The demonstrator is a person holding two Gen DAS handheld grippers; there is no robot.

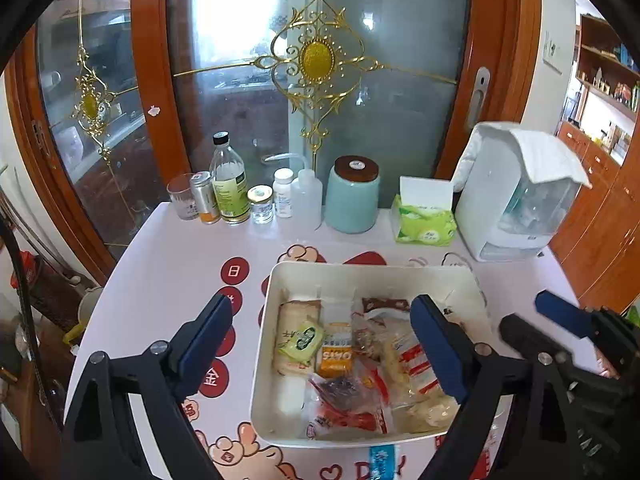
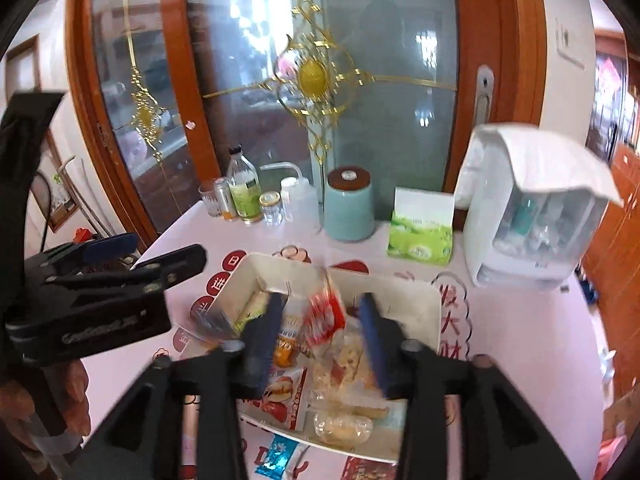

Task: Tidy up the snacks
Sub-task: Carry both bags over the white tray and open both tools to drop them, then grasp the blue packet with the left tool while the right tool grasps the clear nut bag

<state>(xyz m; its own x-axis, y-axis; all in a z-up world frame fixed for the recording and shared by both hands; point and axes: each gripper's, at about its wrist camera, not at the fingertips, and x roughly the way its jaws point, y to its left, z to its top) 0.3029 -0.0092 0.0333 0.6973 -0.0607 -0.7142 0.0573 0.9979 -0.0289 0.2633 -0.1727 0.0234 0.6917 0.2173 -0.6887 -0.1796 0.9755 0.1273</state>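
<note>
While both tongs hang over the white bin, the step in hand looks like the filling of it; most snacks already lie inside, heaped in a loose pile; the left tongs are spread wide and carry nothing, their blue pads standing to either side of the pile with the orange packet and the green packet between and below them; the right tongs also stand parted, and a red-and-white packet shows between their pads, blurred, touching neither pad that I can make out, so it seems to be dropping free into the bin; whether any grip remains I cannot tell for sure, but the gap says released.

A blue packet lies on the table just short of the bin's near rim, below the right tongs; by my judgement the next move calls for lowering onto it, closing across its narrow width, and lifting it over that rim.

Room is open left of the left tongs; beyond the bin stand a teal jar, a tissue pack and a white dispenser, near enough to mind; the two tongs sit close together, so they risk knocking each other.
</note>
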